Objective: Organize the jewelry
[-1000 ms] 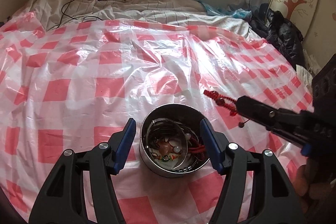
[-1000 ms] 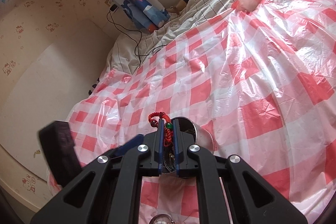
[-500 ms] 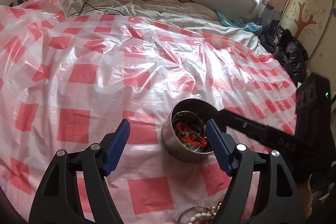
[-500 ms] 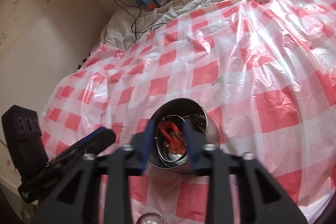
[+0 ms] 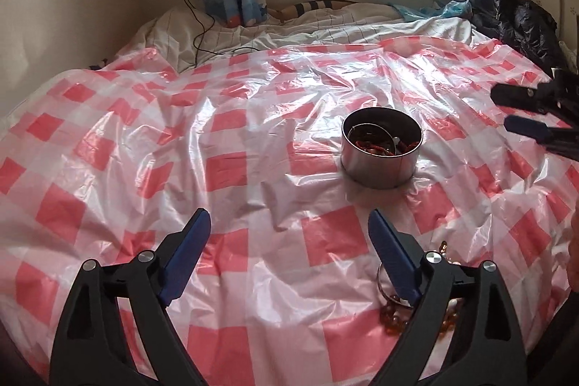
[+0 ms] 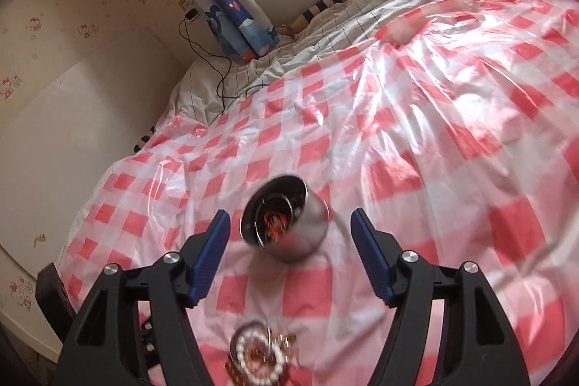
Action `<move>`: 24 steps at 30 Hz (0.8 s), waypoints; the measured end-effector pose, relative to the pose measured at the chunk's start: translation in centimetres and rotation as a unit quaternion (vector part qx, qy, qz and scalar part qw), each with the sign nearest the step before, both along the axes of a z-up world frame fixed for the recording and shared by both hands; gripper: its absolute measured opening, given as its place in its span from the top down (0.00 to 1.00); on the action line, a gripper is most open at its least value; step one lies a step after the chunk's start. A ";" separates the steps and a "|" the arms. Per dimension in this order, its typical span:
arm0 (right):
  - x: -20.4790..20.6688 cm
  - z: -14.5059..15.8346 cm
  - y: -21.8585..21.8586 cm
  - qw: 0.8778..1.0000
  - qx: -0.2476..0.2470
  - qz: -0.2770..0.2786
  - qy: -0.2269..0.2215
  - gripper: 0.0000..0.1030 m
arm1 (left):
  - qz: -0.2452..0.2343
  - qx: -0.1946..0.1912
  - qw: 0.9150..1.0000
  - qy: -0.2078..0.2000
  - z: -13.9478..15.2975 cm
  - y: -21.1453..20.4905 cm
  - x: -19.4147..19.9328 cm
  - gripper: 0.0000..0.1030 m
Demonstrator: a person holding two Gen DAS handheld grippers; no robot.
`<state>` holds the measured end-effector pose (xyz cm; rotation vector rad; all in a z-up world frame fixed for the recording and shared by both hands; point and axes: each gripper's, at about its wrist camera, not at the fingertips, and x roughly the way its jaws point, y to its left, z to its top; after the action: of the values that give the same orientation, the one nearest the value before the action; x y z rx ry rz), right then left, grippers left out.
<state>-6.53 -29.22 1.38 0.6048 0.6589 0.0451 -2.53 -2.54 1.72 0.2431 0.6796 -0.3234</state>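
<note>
A round metal tin (image 5: 381, 152) sits on a bed covered by a red-and-white checked plastic sheet (image 5: 224, 169), with red cord jewelry (image 5: 372, 145) and a thin metal bangle (image 5: 372, 136) inside it. The left claw (image 5: 289, 241) hangs above the sheet nearer the camera than the tin, its jaws opening wide with nothing between them. The right claw (image 6: 289, 234) is also opening; the tin shows in the gap between its blue pads (image 6: 211, 252), untouched and beyond them. A small heap of beaded bracelets (image 6: 258, 357), white pearls and amber beads, lies on the sheet near the lower edge.
</note>
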 end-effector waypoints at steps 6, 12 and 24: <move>-5.4 -2.4 2.6 1.000 0.009 0.009 0.024 0.29 | 0.011 -0.002 1.000 -0.018 0.2 1.4 -2.8 0.14; -5.6 -1.6 6.0 0.997 -0.066 0.027 0.005 0.24 | 0.021 -0.031 0.999 -0.036 0.9 1.9 -4.2 0.13; -4.4 -3.5 5.6 0.999 -0.012 0.031 0.034 0.18 | 0.009 -0.038 0.998 -0.042 0.9 0.5 -4.2 0.11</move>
<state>-10.97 -23.60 -2.15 0.5640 0.7439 0.0743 -6.76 -2.01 2.64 0.1776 0.5860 -0.3193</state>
